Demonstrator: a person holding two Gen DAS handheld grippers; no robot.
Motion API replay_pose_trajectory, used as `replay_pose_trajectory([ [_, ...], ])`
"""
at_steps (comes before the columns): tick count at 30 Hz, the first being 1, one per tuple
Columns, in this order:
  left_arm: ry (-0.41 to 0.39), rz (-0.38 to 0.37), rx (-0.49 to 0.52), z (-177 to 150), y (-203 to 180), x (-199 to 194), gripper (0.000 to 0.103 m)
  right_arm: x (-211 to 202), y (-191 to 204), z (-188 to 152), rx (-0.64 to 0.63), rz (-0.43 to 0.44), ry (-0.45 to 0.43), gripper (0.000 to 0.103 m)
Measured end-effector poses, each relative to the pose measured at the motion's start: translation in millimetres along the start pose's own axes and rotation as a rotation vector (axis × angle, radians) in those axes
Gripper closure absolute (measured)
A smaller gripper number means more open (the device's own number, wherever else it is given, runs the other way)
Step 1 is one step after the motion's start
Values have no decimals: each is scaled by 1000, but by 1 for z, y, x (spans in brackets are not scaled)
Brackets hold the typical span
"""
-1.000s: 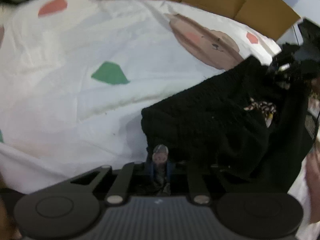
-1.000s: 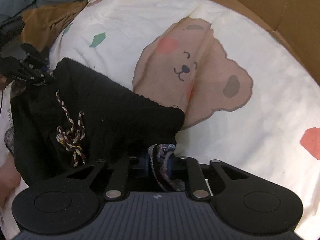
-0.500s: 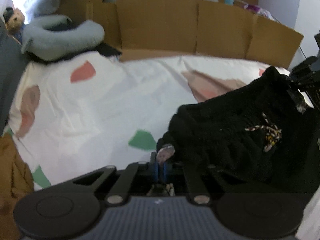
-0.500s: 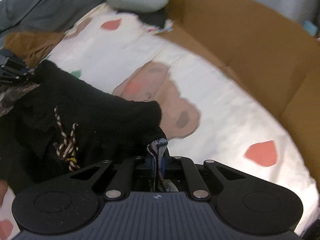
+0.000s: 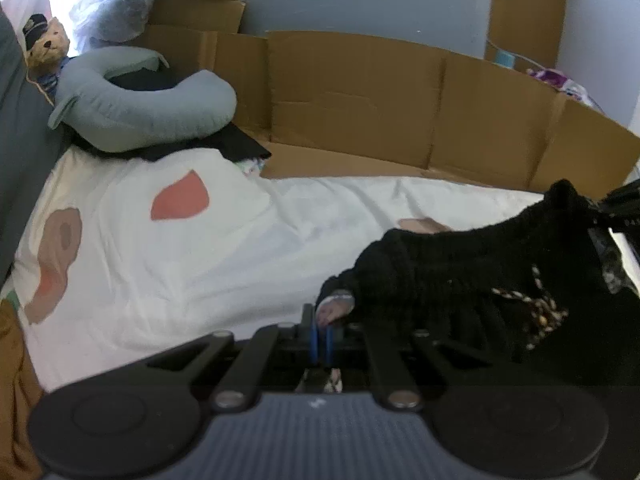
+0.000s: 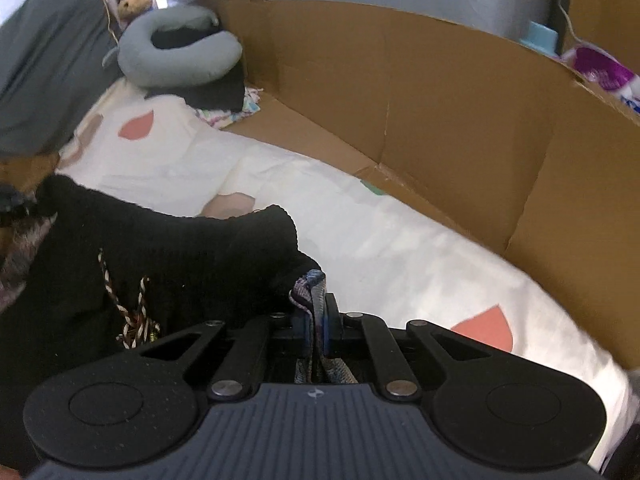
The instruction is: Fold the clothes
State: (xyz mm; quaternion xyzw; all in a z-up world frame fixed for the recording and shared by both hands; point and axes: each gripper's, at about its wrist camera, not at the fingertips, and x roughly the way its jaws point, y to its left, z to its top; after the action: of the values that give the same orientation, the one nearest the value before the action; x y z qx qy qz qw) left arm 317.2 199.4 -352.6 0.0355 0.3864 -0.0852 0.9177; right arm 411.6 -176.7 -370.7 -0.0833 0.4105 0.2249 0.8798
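Since earlier frames, black garment point(image 5: 460, 280) is raised higher off sheet point(image 5: 160, 264); bear print is now mostly hidden, and more cardboard wall point(image 5: 360, 108) and room are seen. Left gripper point(image 5: 322, 340) is clamped shut on patterned inner edge of garment. Right gripper point(image 6: 318, 330) is likewise closed on striped lining at other corner. Garment is stretched between both, above sheet, with braided cord point(image 6: 128, 316) dangling. Farther back, grey neck pillow point(image 5: 136, 100) is seen, with toy bear point(image 5: 44, 46) behind.
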Motion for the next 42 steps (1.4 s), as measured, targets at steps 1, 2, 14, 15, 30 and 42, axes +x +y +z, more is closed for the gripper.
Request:
replay_pose_trajectory([
  [1,-4,10,21,2,1,5,99,4,1,2,-11,-7,1,100],
  [2,-9,6,52,4,0,9,99,8,2,5,-19,-14,2,100],
  [14,-42,90,187,44,5,52,99,48,11,37,-137,-123,-1,100],
  [15,-41,94,199,48,5,56,99,52,11,41,-140,-130,1,100],
  [30,12,136,219,98,6,130,99,109,-11,79,-120,-220,76,100],
  [42,152,150,160,104,11,183,90,133,-9,93,-175,-300,87,97],
])
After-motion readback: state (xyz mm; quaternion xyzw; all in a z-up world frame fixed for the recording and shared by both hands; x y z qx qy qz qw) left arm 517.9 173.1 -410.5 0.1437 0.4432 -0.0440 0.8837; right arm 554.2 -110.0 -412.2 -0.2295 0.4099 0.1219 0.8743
